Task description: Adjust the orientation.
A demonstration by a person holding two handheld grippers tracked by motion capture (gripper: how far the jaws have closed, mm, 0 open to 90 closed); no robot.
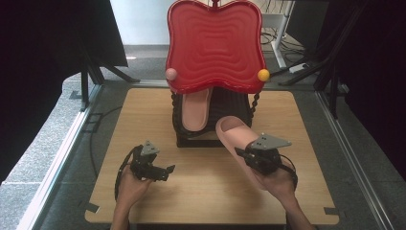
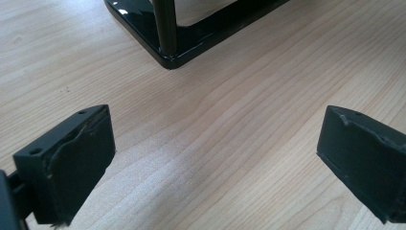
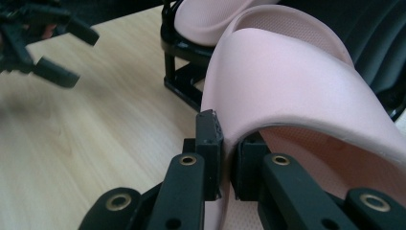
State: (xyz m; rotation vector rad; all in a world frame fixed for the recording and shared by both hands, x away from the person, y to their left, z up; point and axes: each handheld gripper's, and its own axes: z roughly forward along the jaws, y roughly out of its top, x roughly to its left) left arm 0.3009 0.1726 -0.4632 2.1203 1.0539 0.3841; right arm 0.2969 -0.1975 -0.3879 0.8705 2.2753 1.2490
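My right gripper (image 1: 245, 154) is nearest to me, in front of the rack (image 1: 210, 136) and to its right side. Its jaws are closed on the side wall of a pink slipper (image 1: 239, 136), at the edge of the strap; in the right gripper view the thin wall sits pinched between the two pads (image 3: 210, 139). The slipper hangs above the table (image 1: 201, 191), tilted, with its toe pointing toward the rack and nearly touching the rack's front edge.

My left gripper (image 1: 168, 170) is in front of the rack too, but on its left side and well apart from it. It is low over the table. In the left gripper view its jaws stand wide open and I see bare wood between them, so it holds nothing. The rack's black corner (image 2: 170, 57) is ahead of it.

On the rack a second slipper (image 1: 196, 108) of the same pink colour leans with its toe up, on the left half. Above the rack, at its back, stands a big red tray (image 1: 215, 43), with a pink ball (image 1: 171, 74) at its left corner and a yellow ball (image 1: 263, 74) at its right corner.
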